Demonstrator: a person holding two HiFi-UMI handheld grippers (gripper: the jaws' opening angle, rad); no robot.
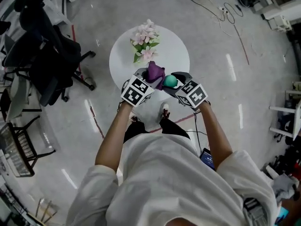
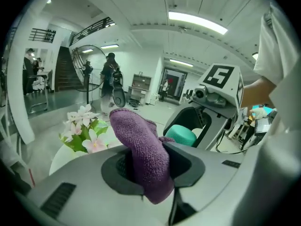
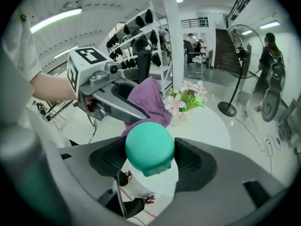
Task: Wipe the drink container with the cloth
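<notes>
- Left claw is clenched on a purple cloth. The cloth is pinched between the dark pads, and its bunched end stands up and forward out of the jaws.
- Right claw grasps the drink container, a rounded teal thing with a small flat tab at its lower edge. It sits between the two pads.
- Nothing shows an opening in the container, so its contents cannot be told.
- In the head view both claws meet over the near edge of a round white surface. The left claw and the right claw point toward each other.
- Neither the cloth nor the container rests on the surface; both are held up off it.
- The cloth is right against the left side of the container. The right gripper view shows purple directly behind the teal top, but whether they truly touch cannot be settled.
- A bunch of pink and white flowers with green leaves lies farther back on the surface, apart from both claws. Whether it stands in a pot cannot be told.
- A black office chair stands on the floor, well left of the surface.
</notes>
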